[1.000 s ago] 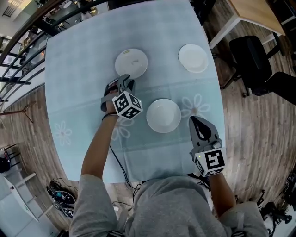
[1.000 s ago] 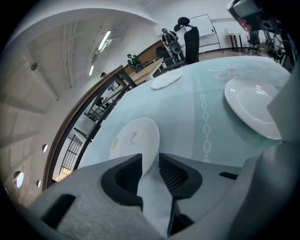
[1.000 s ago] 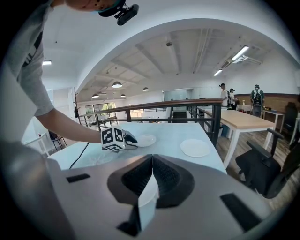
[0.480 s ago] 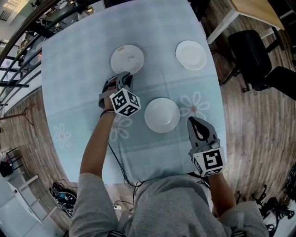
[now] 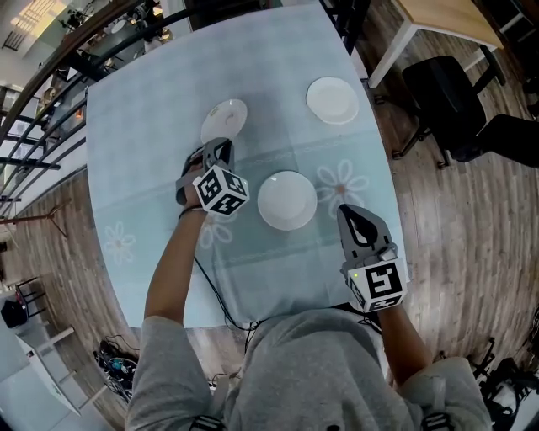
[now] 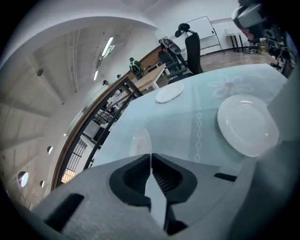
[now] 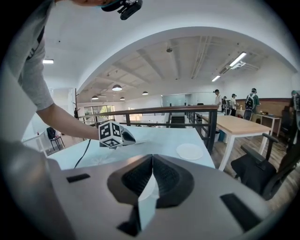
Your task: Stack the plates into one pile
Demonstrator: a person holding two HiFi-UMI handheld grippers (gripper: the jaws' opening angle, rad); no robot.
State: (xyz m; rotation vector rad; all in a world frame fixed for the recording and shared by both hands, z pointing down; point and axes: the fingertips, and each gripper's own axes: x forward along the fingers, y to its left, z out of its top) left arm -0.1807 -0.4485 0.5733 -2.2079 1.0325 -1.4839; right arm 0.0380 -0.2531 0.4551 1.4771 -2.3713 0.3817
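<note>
Three white plates are on the pale blue tablecloth [image 5: 152,101]. My left gripper [image 5: 221,146] [image 6: 150,154] is shut on the near rim of the far-left plate [image 5: 224,119] [image 6: 140,143]. Its jaws have just been closing with that rim between them, and the plate hangs tilted, raised off the cloth. A second plate [image 5: 287,200] [image 6: 246,124] lies flat in the middle, to the right of this gripper. The third plate [image 5: 332,100] [image 6: 169,93] [image 7: 190,151] lies at the far right. My right gripper [image 5: 349,212] [image 7: 152,157] is shut with nothing in it, near the front right, a little right of the middle plate.
A black cable [image 5: 210,290] runs from my left arm over the table's near edge. A wooden desk [image 5: 446,18] and black office chairs [image 5: 446,93] stand right of the table. A railing [image 5: 34,109] runs along the left. People stand far off [image 7: 234,104].
My left gripper's jaws have closed on the far-left plate's near rim and lifted it, so it now tilts off the cloth. My right gripper stays shut.
</note>
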